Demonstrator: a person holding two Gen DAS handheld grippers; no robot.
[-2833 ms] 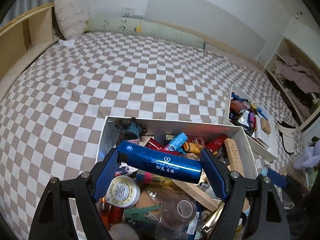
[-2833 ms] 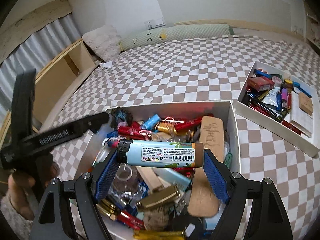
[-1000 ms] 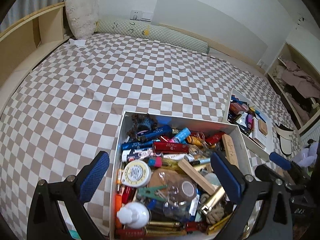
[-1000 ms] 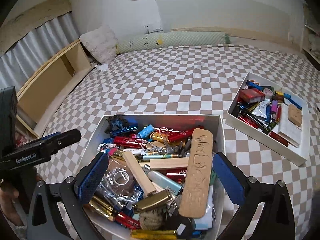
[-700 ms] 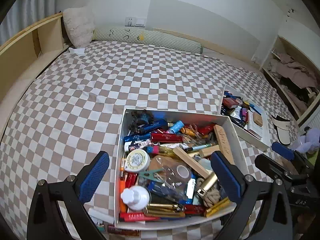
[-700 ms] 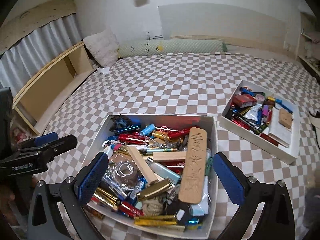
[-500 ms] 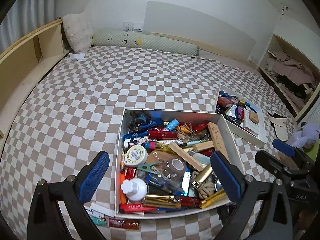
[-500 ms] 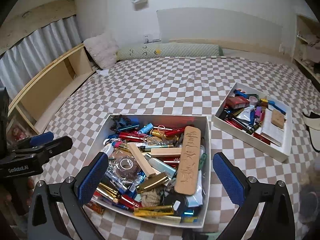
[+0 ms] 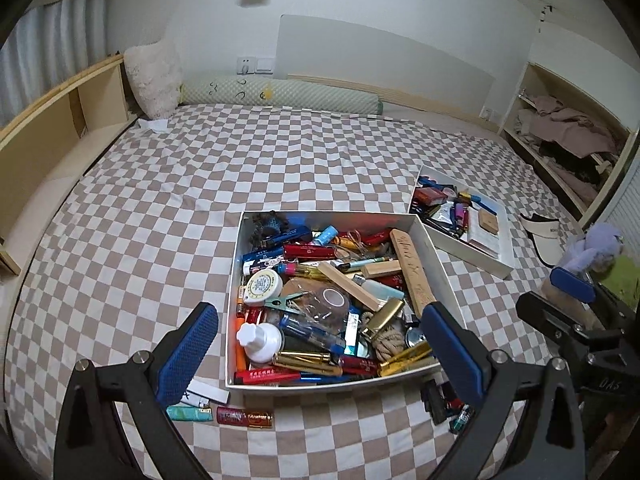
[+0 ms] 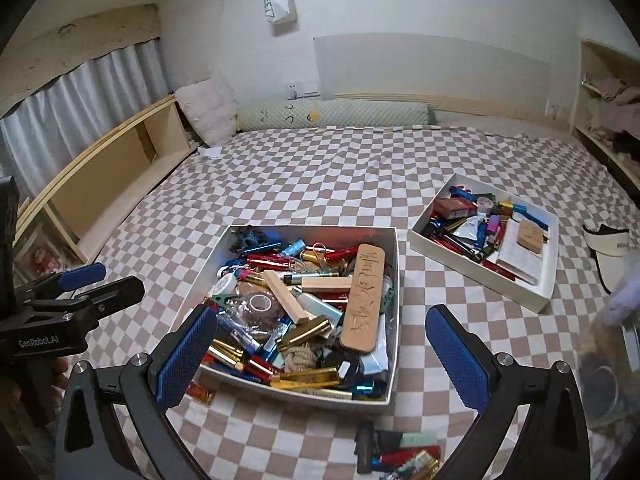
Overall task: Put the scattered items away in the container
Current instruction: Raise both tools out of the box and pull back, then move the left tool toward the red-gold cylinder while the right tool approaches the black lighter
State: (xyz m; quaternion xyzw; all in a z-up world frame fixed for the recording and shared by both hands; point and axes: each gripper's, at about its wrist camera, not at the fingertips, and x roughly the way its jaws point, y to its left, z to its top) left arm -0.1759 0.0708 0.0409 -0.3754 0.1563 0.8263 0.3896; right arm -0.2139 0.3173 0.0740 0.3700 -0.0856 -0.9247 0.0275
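Both your left gripper [image 9: 316, 354] and right gripper [image 10: 320, 356] hang empty, jaws apart, above the box [image 9: 236, 264]; next, drop toward the red lighter [image 9: 245, 417] below your left jaws.

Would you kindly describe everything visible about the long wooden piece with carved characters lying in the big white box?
The wooden piece is a long, flat, light tan slab with rounded ends and characters carved along its upper face. It lies on top of the clutter at the right side of the big white box, running lengthwise from front to back beside the right wall and tilted, its near end propped on items below. Nothing lies on it. Neither gripper touches it; both are open and empty.
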